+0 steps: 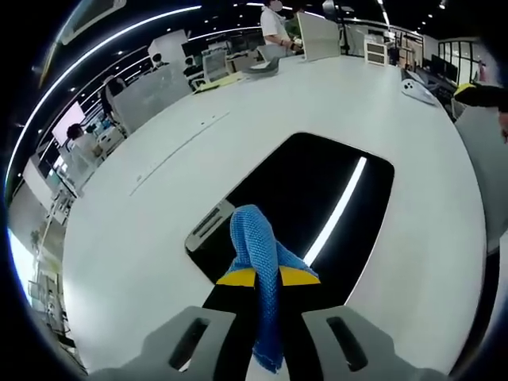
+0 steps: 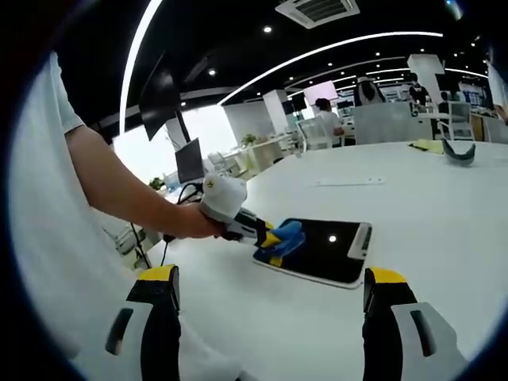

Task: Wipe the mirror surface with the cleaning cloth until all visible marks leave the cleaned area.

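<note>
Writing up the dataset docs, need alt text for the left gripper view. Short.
The left gripper, its yellow-tipped jaws shut on a blue cleaning cloth, holds the cloth over the near end of a dark rectangular mirror lying flat on a white table. The mirror reflects a bright ceiling light strip; an open office with desks and people lies beyond.

One mirror (image 1: 317,198), one blue cloth (image 1: 258,262), two grippers (image 1: 266,278).
</note>
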`<state>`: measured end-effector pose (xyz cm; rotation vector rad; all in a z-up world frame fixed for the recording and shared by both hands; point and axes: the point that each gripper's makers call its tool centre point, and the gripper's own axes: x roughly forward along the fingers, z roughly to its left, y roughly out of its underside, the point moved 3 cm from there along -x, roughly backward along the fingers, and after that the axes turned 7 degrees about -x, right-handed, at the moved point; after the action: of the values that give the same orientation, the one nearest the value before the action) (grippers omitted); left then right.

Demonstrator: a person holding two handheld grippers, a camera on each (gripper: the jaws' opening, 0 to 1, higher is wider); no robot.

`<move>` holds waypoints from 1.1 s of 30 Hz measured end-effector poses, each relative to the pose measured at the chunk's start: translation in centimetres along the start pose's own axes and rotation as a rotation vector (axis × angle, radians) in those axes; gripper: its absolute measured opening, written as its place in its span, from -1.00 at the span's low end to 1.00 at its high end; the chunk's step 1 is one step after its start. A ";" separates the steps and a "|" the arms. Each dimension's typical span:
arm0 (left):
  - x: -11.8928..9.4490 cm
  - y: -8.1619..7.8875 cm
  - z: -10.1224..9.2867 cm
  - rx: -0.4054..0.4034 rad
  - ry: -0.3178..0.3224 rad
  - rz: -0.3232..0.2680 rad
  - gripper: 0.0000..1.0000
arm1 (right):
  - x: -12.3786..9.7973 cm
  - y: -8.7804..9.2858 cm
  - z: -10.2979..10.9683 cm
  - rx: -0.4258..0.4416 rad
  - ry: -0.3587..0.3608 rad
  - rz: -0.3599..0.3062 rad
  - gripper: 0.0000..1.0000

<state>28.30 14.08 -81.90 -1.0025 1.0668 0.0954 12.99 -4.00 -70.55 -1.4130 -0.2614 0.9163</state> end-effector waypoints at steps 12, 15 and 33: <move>0.4 -0.6 -0.7 0.045 0.011 0.007 -0.88 | -0.1 0.0 -0.2 0.002 0.004 0.000 0.92; 0.5 -0.8 -0.9 0.040 0.015 0.006 -0.88 | -0.1 0.1 -0.3 0.005 0.007 0.000 0.92; 1.3 -1.9 -2.1 0.062 0.058 0.009 -0.88 | -0.3 0.2 -0.6 0.012 0.018 -0.003 0.92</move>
<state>28.47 11.00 -81.89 -0.9493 1.1211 0.0406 13.17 -4.66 -70.73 -1.4085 -0.2439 0.9013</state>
